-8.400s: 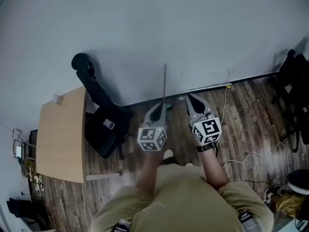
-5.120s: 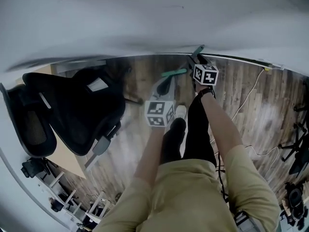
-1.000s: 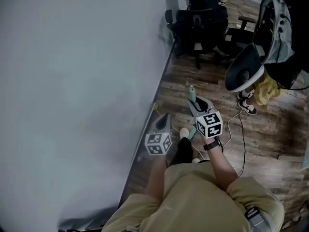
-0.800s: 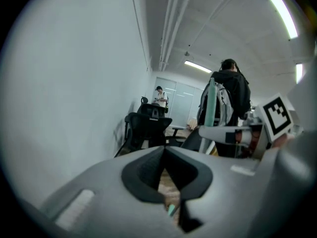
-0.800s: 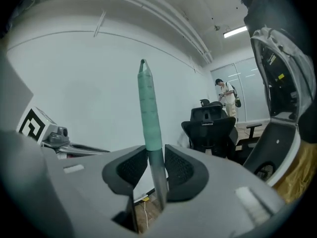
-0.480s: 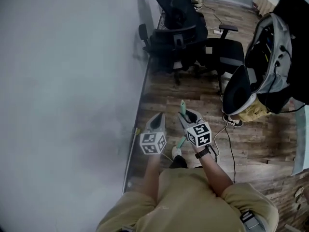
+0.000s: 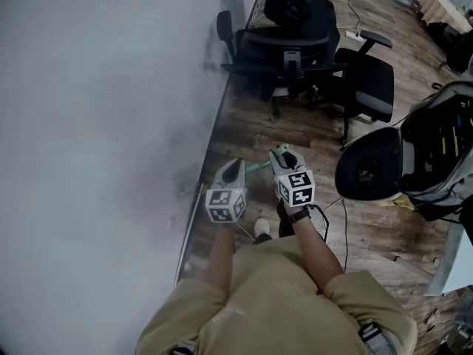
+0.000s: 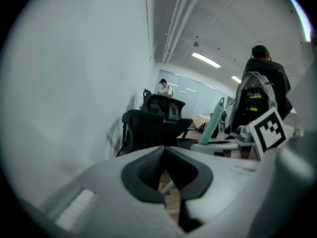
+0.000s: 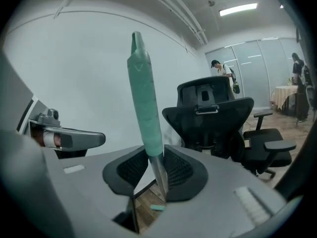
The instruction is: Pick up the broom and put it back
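Broom is pinched in the jaws of the right gripper, clamped on the bare metal shaft right under the green grip, which is seen sticking up and leaning a bit left. The left gripper is carried with jaws pressed together at the tips, nothing caught between them. Both are held side by side over the wood floor, close to the white wall. Black office chairs are parked further along that wall.
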`<state>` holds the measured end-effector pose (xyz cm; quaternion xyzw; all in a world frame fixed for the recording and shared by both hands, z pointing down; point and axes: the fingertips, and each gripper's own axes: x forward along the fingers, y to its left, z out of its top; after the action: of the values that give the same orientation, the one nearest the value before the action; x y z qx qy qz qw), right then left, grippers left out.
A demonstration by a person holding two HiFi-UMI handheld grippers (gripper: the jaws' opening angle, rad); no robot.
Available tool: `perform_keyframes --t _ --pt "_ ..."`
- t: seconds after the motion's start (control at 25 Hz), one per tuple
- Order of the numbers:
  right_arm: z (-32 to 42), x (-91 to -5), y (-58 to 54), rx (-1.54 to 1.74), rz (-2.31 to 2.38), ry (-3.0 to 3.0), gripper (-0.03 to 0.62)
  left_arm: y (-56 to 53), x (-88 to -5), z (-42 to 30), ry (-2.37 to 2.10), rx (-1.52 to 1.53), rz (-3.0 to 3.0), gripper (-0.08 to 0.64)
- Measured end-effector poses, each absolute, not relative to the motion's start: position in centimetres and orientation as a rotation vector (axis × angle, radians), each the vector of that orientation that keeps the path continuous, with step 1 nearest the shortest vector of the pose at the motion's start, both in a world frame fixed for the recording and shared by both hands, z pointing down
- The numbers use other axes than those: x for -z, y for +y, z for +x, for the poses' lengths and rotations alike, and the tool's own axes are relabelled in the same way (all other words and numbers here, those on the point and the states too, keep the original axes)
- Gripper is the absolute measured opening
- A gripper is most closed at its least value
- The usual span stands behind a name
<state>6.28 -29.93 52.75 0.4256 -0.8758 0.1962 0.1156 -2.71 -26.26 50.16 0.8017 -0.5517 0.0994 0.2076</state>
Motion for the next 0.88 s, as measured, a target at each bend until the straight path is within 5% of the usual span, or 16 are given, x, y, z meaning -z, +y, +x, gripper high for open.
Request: perform_keyframes --t 0.88 --pt "-0.1 -82.2 -55.3 -0.84 0.914 -2.323 0.118 -45.3 -70.0 -6.2 -1.545 -0.403 1.972 0.0"
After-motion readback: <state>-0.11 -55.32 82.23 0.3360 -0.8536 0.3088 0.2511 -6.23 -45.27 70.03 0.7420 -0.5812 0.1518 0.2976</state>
